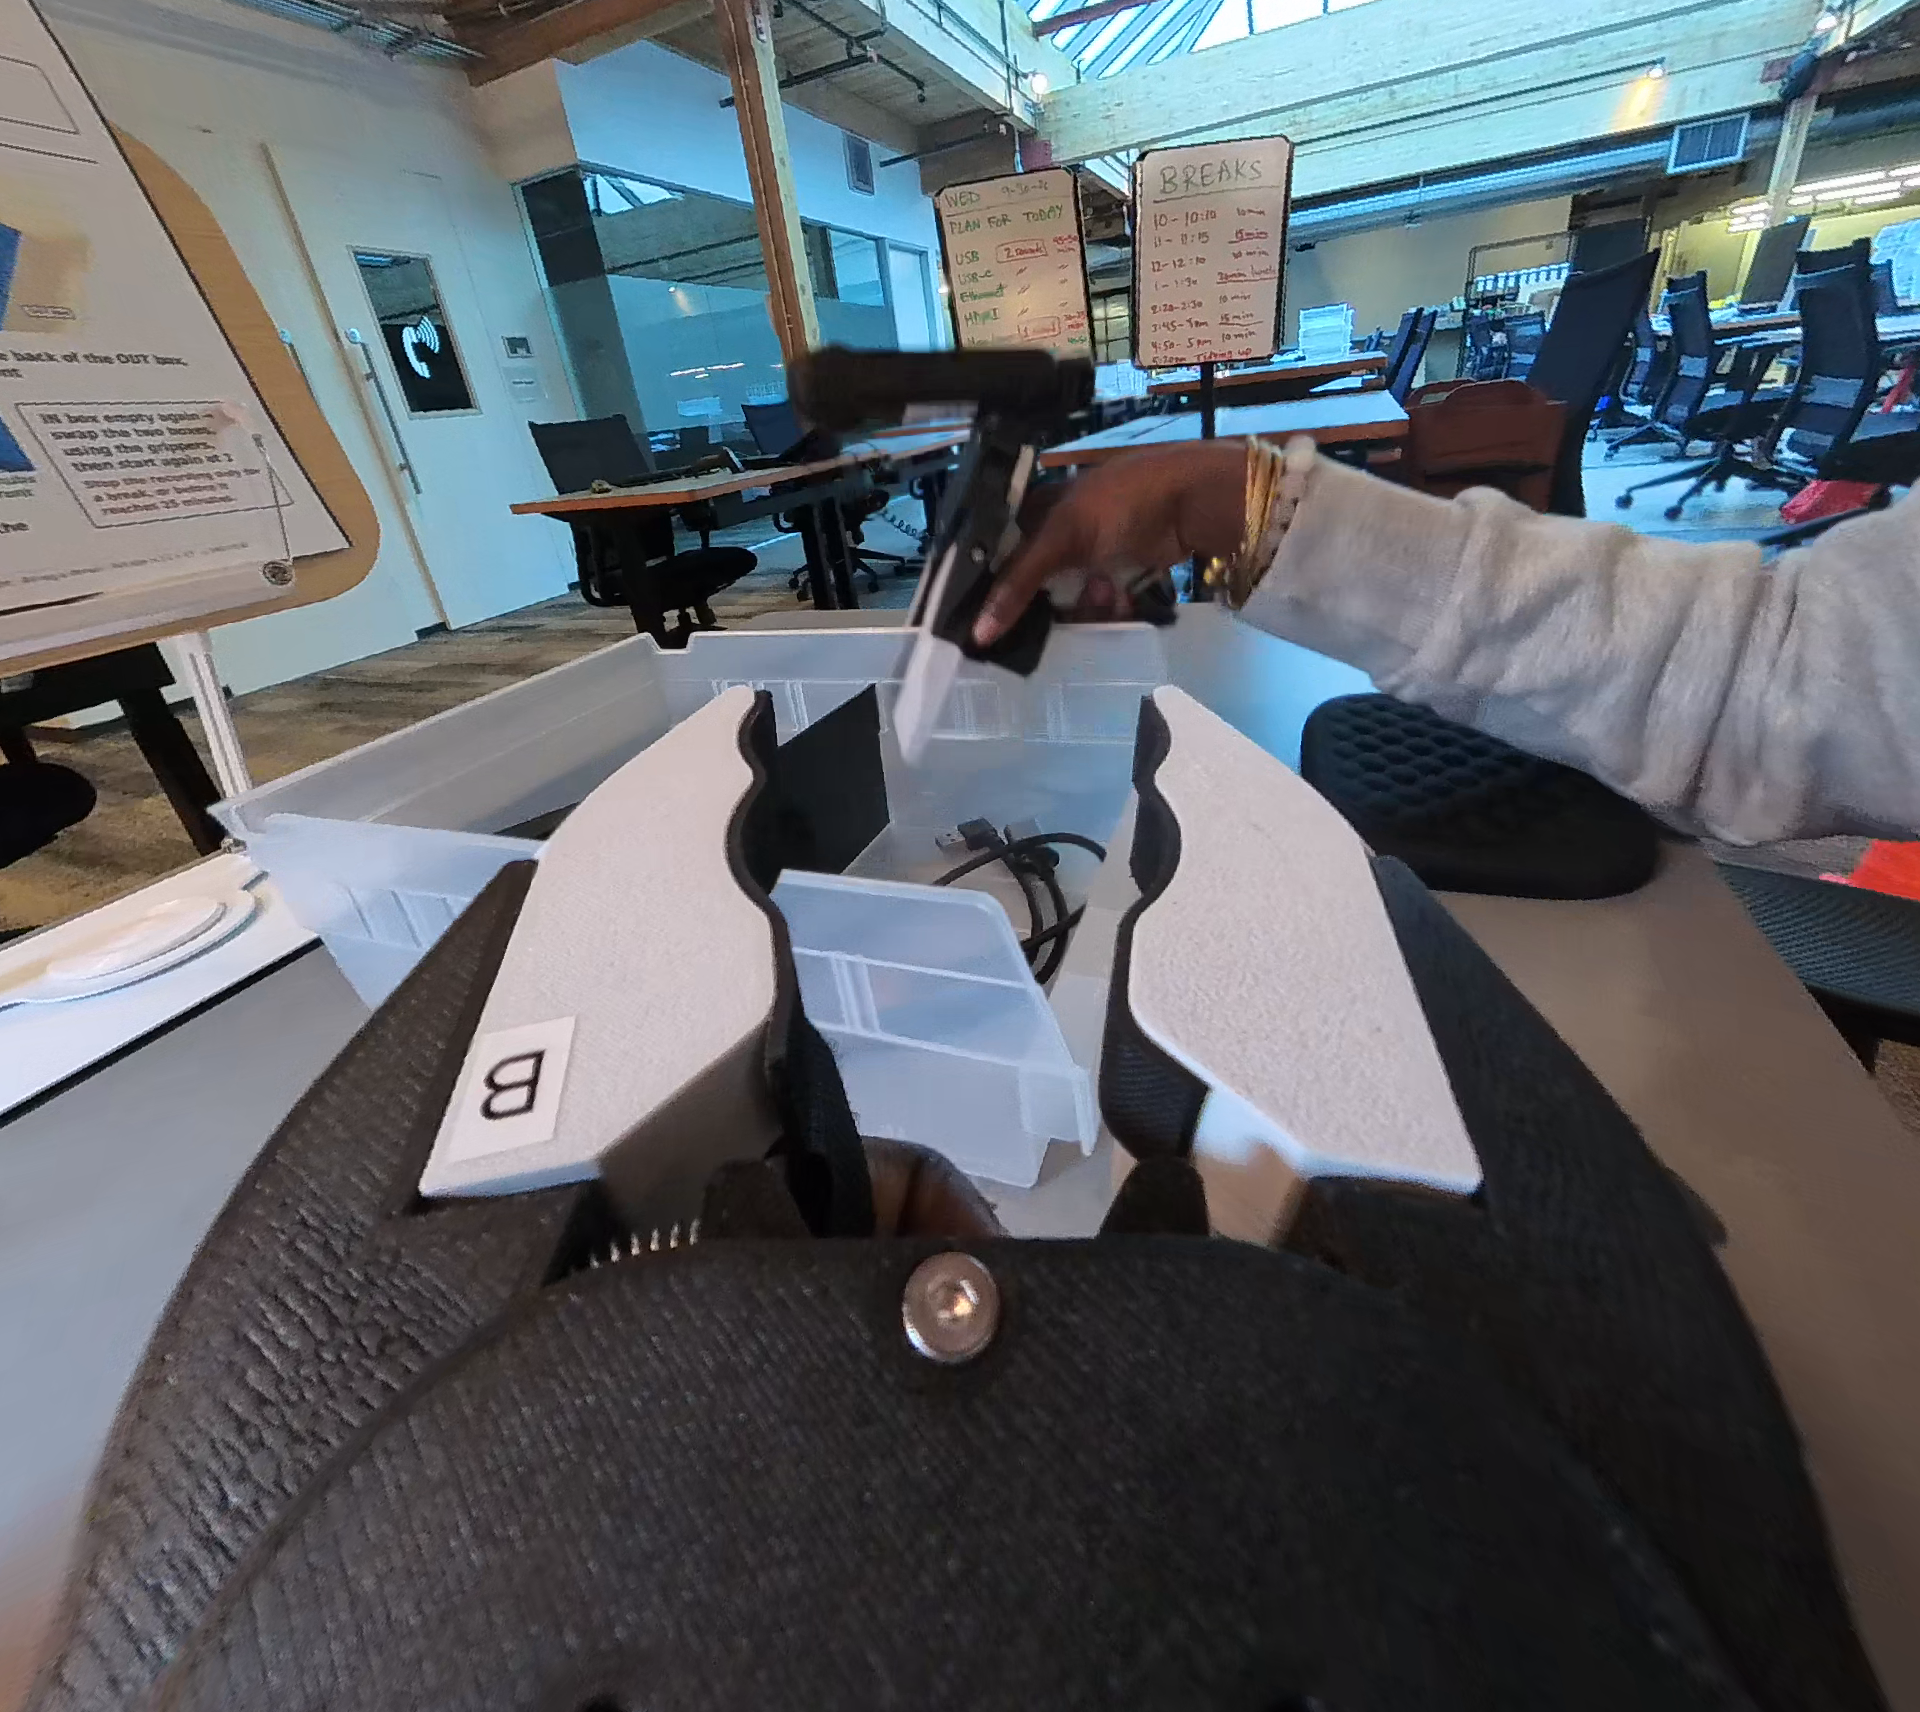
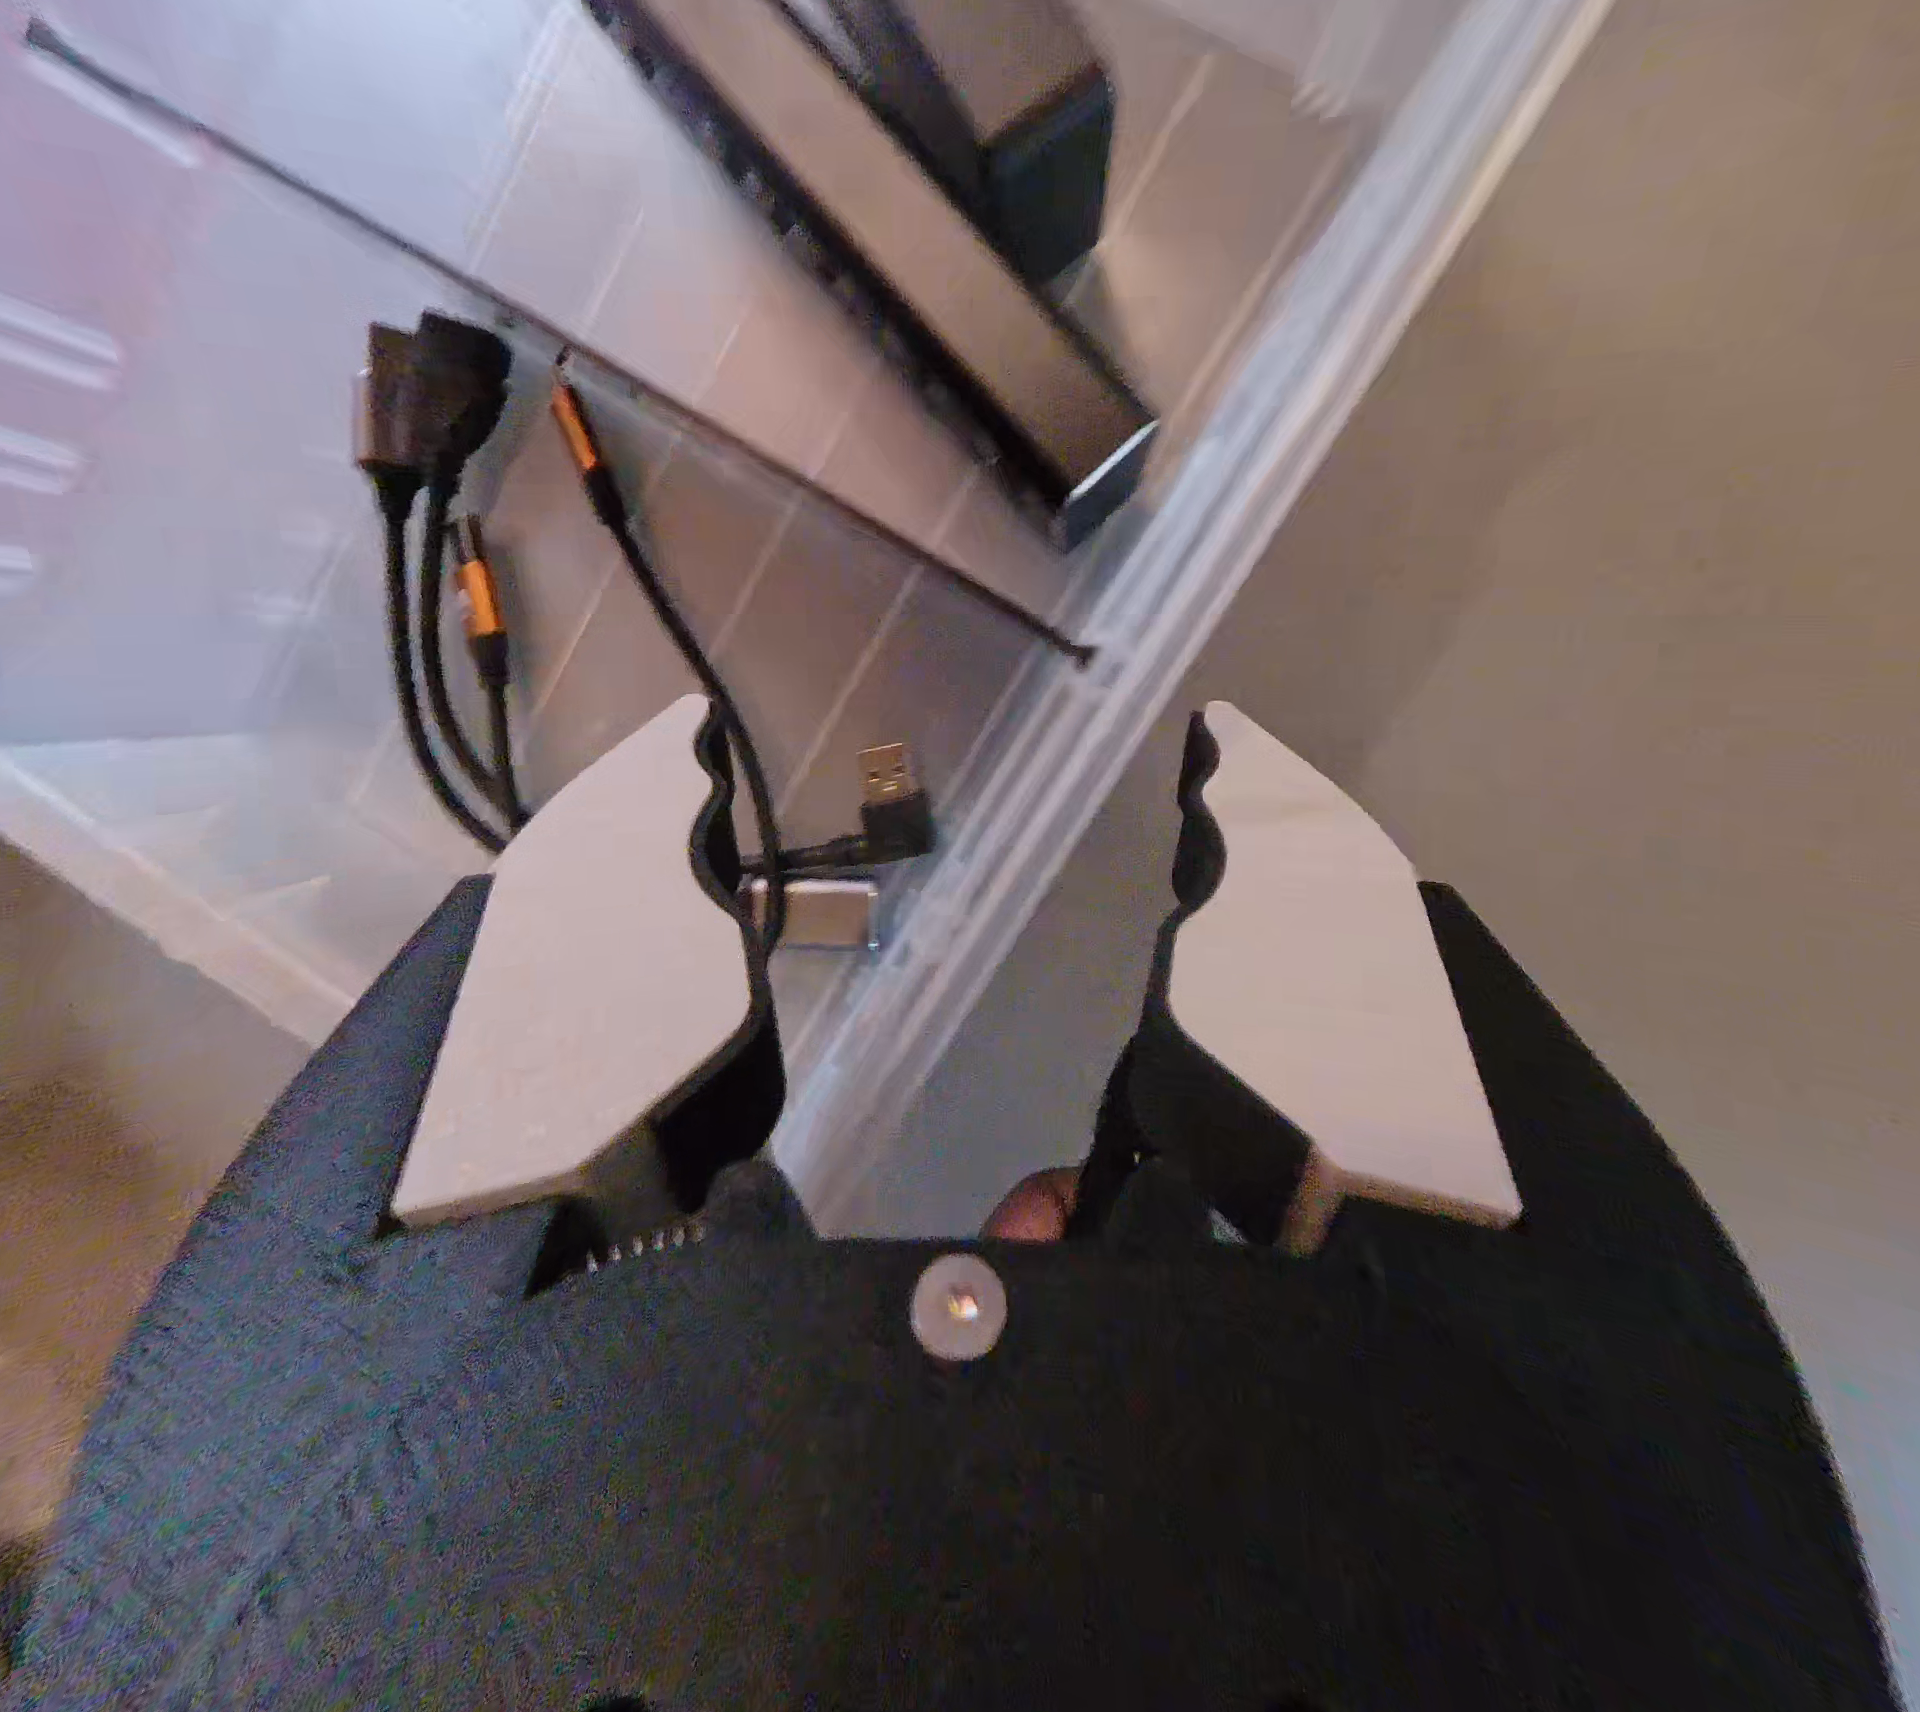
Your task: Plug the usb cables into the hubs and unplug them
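The right wrist view is motion-blurred, so the ports on the 2 long grey-and-black usb hubs (image 2: 831, 228) in the translucent plastic bin (image 1: 436, 789) are unreadable. Black braided usb cables (image 2: 436, 519) with black and orange plugs lie beside them. The left gripper (image 1: 951, 831), bearing a white sticker with 1 letter (image 1: 511, 1080), is spread and empty; the right gripper (image 2: 951, 727) likewise gapes over the bin's rim. 2 handwritten whiteboards (image 1: 1112, 260) stand behind.
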